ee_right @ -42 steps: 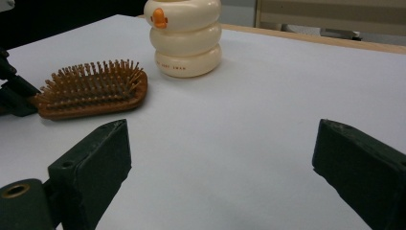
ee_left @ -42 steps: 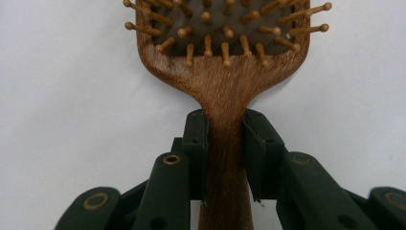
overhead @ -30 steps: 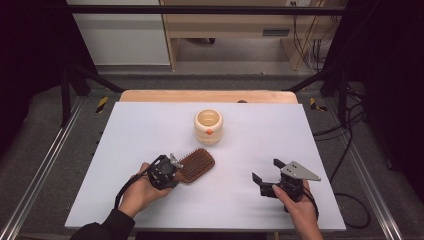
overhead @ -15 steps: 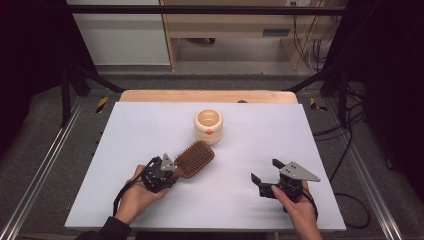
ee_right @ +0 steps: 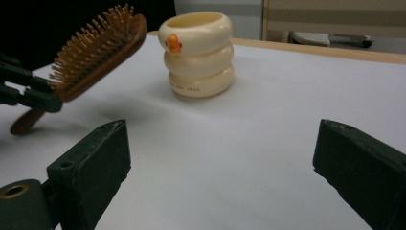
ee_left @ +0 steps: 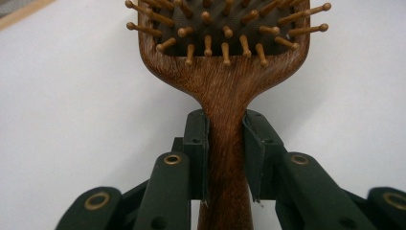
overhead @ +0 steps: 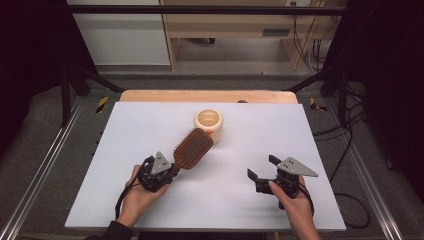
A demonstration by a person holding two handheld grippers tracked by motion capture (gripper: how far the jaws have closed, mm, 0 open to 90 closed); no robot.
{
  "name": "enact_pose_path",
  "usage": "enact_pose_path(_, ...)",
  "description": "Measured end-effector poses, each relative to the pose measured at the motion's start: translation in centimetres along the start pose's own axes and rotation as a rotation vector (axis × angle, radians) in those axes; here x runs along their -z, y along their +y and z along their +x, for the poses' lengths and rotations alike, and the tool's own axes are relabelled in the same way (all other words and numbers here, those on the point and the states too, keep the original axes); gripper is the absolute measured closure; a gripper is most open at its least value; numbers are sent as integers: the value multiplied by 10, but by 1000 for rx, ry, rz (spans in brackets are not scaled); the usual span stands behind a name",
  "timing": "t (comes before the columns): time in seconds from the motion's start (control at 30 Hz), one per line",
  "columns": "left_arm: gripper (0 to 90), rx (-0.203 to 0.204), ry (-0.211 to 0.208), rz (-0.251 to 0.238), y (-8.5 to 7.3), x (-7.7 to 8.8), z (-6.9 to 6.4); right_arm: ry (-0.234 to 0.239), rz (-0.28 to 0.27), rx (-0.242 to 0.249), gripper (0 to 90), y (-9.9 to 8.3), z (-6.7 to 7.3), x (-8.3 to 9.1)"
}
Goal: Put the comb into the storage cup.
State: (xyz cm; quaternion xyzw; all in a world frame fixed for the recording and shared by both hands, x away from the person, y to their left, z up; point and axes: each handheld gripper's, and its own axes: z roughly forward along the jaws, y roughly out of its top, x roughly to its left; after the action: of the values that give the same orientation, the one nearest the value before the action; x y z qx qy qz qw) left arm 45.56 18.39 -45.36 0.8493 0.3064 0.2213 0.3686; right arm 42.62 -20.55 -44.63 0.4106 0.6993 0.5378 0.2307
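**Hairbrush clamped at the neck**

The wooden hairbrush (overhead: 192, 148) is judged stiff, light and smooth-grained; its narrow handle is the sound hold. It is gripped there by the left claw (ee_left: 225, 158), head tilted up ahead toward the cream holder (overhead: 208, 121). The right claw (overhead: 261, 170) is held open, empty, well apart over the counter (overhead: 310, 150).

Brown wooden hairbrush (overhead: 192, 148); cream holder (overhead: 208, 122) with orange spot; white table (overhead: 320, 150); black hand-held grippers.
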Motion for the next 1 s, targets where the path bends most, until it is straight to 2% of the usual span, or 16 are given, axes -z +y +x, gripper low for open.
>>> enact_pose_path(0.17,727,-1,-3,-43,0,-2,-1,33,-26,-20,60,13,9,-8)
enact_pose_path(0.3,727,17,-7,-84,0,1,-3,66,-33,-49,58,19,17,-17)
enact_pose_path(0.43,727,14,-3,-126,1,4,-5,102,-37,-66,55,26,27,-30)
enact_pose_path(0.57,727,4,-22,-168,0,7,-7,137,-43,-103,53,32,38,-41)
enact_pose_path(0.7,727,-2,-16,-206,1,9,-10,174,-42,-125,53,39,49,-49)
enact_pose_path(0.83,727,-8,-20,-221,1,11,-12,206,-43,-150,68,47,59,-57)
enact_pose_path(1.0,727,-13,-14,-244,2,14,-13,235,-35,-159,87,55,71,-66)
